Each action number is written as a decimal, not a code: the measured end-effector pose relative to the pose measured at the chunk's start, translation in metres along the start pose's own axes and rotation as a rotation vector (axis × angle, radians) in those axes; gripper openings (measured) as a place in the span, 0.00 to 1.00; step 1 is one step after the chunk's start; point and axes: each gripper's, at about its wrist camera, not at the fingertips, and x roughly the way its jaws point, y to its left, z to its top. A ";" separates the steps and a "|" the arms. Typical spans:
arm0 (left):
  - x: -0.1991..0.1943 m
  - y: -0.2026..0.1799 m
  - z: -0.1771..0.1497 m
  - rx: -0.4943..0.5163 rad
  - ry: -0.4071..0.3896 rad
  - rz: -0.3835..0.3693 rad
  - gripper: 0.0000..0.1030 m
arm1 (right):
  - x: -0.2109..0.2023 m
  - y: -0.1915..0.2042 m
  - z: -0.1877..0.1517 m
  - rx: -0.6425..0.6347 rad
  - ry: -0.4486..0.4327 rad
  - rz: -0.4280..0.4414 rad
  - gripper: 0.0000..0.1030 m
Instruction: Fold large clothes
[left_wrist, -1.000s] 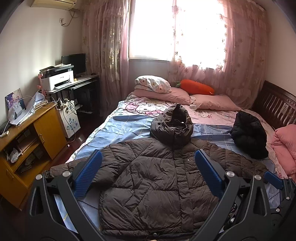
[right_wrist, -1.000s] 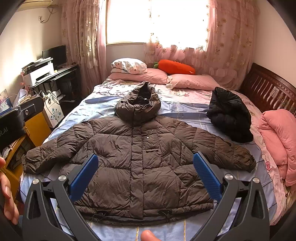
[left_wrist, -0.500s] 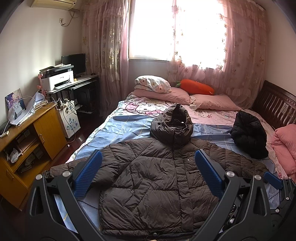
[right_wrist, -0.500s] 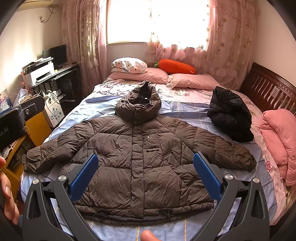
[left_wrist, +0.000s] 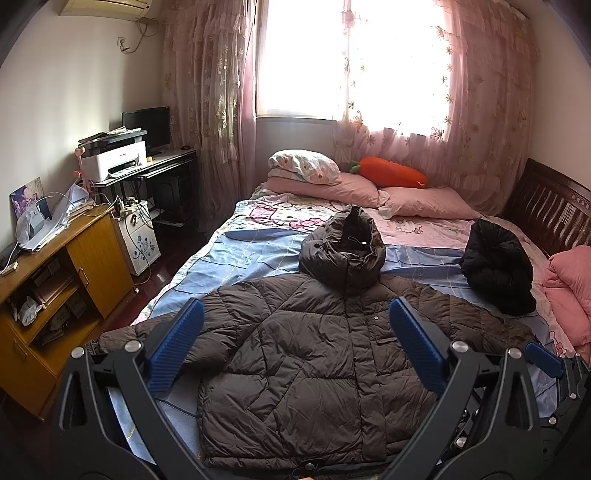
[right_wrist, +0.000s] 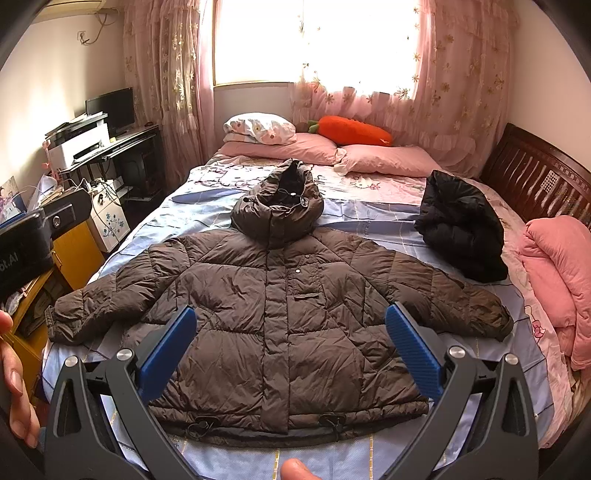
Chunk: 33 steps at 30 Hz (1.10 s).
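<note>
Nothing is folded yet, by my judgement: the brown puffer jacket (right_wrist: 280, 317) is lying spread flat in the middle of the frame on the bed (right_wrist: 388, 218), sleeves out to both sides and hood up toward the pillows, so every fold is waiting. At lower left, the left hand-held gripper (left_wrist: 295, 347) is hovering with jaws wide apart, gripping nothing; likewise the right hand-held gripper (right_wrist: 290, 349). At far left in the right wrist view, white lettering is showing only partly, unreadable. A black jacket (right_wrist: 461, 229) is sitting bundled at right.

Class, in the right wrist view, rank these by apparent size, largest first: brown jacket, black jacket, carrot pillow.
1. brown jacket
2. black jacket
3. carrot pillow, though it lies farthest from the camera, so its true size is unsure.
</note>
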 end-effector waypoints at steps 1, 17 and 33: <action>0.000 0.000 0.000 0.000 0.000 0.000 0.98 | -0.001 0.001 -0.001 -0.001 0.000 0.000 0.99; 0.000 0.000 0.000 0.001 0.001 0.001 0.98 | 0.000 0.001 -0.001 -0.001 0.002 0.001 0.99; 0.007 -0.004 -0.013 0.006 0.022 -0.001 0.98 | 0.007 0.006 -0.011 -0.014 0.023 -0.016 0.99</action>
